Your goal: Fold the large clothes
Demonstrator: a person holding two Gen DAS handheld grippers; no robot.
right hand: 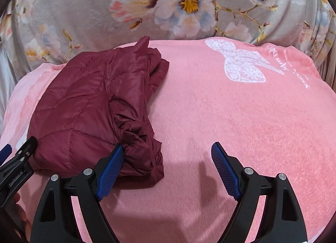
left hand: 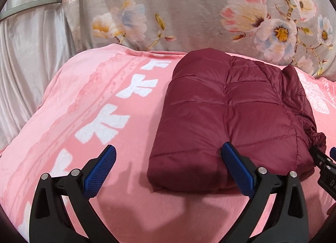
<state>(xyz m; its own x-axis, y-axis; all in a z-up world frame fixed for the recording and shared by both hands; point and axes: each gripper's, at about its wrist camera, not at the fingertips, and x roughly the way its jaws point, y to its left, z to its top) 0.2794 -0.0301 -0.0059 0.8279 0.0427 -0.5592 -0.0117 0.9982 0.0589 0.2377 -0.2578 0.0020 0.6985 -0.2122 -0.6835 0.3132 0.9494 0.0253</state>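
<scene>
A maroon quilted puffer jacket lies folded into a compact bundle on a pink blanket. My left gripper is open wide at the bundle's near left corner. Its right finger is against the jacket's front edge and its left finger hangs over bare blanket. In the right wrist view the jacket lies at the left, with a gathered elastic cuff at its near right corner. My right gripper is open, its left pad next to that cuff, with only blanket between the fingers.
A grey floral plush cover rises behind the pink blanket, and silvery satin fabric hangs at the far left. The pink blanket with a white lace bow print stretches to the right of the jacket. A person's hand shows at the lower left.
</scene>
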